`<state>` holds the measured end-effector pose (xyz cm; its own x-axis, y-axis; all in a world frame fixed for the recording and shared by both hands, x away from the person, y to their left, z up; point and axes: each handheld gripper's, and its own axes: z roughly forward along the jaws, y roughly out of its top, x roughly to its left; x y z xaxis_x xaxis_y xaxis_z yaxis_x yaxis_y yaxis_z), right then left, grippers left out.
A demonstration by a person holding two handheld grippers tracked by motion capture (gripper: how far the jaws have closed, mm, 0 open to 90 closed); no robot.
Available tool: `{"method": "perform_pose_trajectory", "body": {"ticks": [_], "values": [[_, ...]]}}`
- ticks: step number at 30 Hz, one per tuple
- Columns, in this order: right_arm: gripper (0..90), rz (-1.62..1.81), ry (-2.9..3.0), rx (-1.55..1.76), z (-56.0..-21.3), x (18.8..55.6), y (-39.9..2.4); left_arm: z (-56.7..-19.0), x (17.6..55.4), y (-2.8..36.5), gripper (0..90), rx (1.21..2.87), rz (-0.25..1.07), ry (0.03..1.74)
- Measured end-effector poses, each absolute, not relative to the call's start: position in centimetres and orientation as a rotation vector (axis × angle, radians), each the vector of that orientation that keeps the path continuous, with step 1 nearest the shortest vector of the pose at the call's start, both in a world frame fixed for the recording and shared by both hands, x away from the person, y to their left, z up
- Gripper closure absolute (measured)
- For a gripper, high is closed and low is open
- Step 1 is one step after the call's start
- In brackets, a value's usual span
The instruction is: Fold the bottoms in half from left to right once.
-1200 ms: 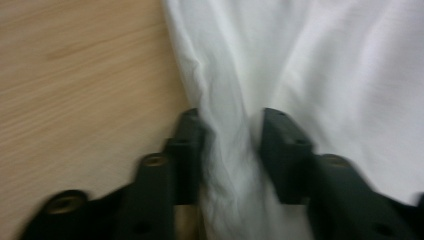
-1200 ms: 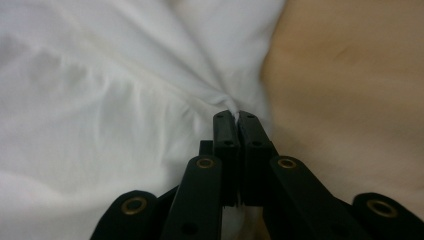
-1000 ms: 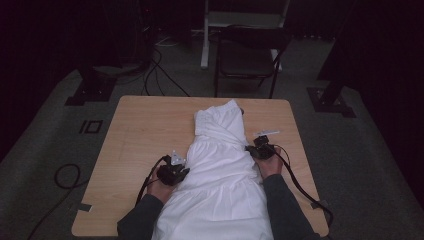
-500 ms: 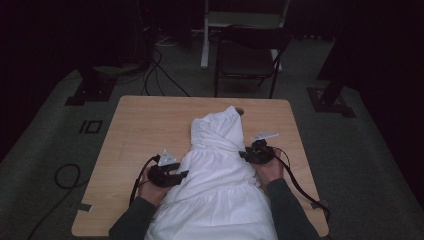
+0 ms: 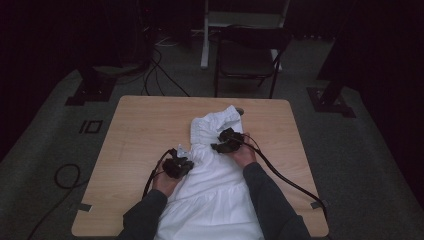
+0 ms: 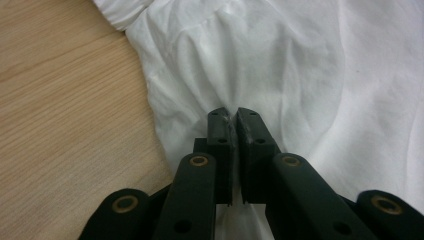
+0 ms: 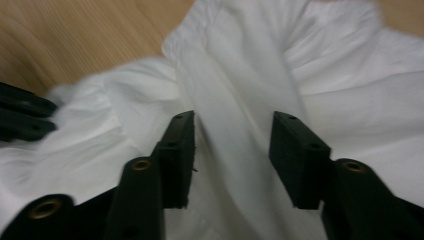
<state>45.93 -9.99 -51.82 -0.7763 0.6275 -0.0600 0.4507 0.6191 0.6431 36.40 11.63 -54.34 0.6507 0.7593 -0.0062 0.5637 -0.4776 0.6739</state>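
You are working in a dim room with a grey carpeted floor [image 5: 45, 150], where black cables [image 5: 165, 75] are trailing between dark stand bases at the far side. A dark folding chair [image 5: 250, 55] is standing just beyond the table's far edge, beside a pale upright frame [image 5: 206, 35]. The light wood-grain table [image 5: 140, 125] is taking up the middle of the high view, with strips of tape near its near corners. A white garment [image 5: 215, 195] is lying along the table's centre, running from the near edge, between your dark sleeves, to a gathered ruffled end [image 5: 215, 122] towards the far side. Your left gripper [image 6: 232, 125] is clenching a pinch of the white cloth at the garment's left edge, its jaws having just been closing. Your right gripper [image 7: 232, 135] is standing released over a raised fold of the cloth, which is lying between the jaws without being pressed; they have just been opening.
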Motion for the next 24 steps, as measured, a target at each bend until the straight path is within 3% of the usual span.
{"method": "perform_pose_trajectory", "body": {"ticks": [3, 11, 14, 20, 24], "values": [[84.9, 0.821, 2.556, 0.885, -51.6, 47.0, -10.2, -54.3, 36.3, 11.6, 87.0, 2.216, 0.397, 1.021], [88.3, 1.172, 2.164, 1.45, -49.1, 50.2, -17.9, -54.4, 35.9, 11.8, 87.4, 2.208, 0.403, 1.023], [84.3, 1.077, 2.144, 1.615, -50.6, 50.9, -20.3, -54.5, 35.8, 11.9, 85.4, 2.193, 0.392, 1.032], [58.2, 1.081, 2.109, 1.668, -52.6, 50.5, -21.6, -54.4, 35.7, 12.0, 61.2, 2.187, 0.363, 1.039], [52.7, 1.128, 2.104, 1.607, -51.9, 49.4, -21.6, -53.3, 35.8, 12.1, 52.6, 2.15, 0.381, 1.033]]}}
